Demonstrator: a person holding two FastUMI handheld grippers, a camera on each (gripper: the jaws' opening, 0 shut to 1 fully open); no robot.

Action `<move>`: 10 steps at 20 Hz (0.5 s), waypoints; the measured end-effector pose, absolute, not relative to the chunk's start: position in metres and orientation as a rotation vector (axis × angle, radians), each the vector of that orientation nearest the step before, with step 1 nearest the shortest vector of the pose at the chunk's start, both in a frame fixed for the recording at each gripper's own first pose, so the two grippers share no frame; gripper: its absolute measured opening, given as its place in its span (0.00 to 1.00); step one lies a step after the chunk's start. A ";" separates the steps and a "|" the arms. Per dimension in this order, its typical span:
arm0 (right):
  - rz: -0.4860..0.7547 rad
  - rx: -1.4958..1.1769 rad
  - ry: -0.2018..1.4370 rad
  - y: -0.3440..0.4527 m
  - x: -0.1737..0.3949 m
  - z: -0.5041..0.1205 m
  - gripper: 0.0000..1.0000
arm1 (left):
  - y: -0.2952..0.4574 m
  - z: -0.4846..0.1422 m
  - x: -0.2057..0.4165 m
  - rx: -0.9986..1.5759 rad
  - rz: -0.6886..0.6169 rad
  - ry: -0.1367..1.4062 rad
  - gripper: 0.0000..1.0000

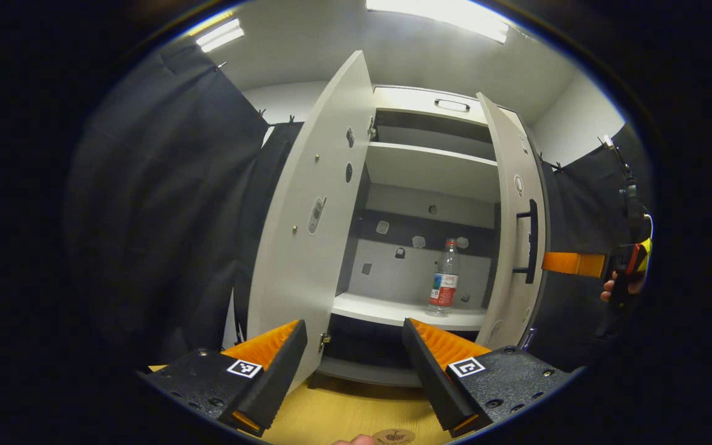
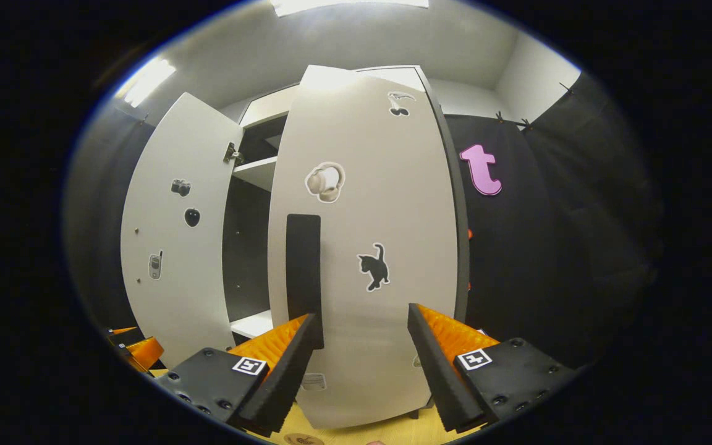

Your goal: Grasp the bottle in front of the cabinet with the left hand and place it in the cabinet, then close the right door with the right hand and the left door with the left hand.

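Hidden and cut-off parts around the cabinet

In the right gripper view the right door [image 2: 368, 247] covers most of the cabinet's inside, leaving a narrow dark gap beside the left door [image 2: 177, 235]; the sticker low on that right door sits behind the right gripper [image 2: 361, 364] and is unreadable; in the left gripper view the bottle [image 1: 444, 281] has a label too small to make out; the hand [image 1: 618, 287] at the far right is cut off by the edge.

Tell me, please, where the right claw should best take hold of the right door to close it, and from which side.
Probably the black vertical handle on the right door. It is a tall, narrow bar standing off the panel, so the open right claw could straddle it from the front, one finger each side.
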State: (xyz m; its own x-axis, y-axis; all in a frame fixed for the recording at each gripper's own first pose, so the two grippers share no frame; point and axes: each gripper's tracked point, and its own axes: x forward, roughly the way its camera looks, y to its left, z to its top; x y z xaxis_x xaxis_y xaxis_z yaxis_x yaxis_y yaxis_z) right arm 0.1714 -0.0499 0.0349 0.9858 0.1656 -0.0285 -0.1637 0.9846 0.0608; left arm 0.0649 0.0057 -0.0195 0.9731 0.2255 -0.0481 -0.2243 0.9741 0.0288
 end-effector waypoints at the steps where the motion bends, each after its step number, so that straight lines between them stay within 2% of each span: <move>1: 0.171 0.055 0.039 -0.047 0.176 0.031 0.96 | 0.013 -0.013 0.059 0.021 0.250 0.037 0.94; 10: 0.181 -0.015 0.015 -0.024 0.210 0.027 0.95 | 0.104 0.022 0.007 0.079 0.519 -0.013 0.94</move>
State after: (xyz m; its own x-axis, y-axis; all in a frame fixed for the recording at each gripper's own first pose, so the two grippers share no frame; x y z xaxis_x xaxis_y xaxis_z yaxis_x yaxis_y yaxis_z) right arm 0.2100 -0.0243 0.0273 0.9835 0.1800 -0.0163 -0.1802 0.9835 -0.0132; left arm 0.0068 0.1043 0.0221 0.8683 0.4950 0.0323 -0.4959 0.8653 0.0725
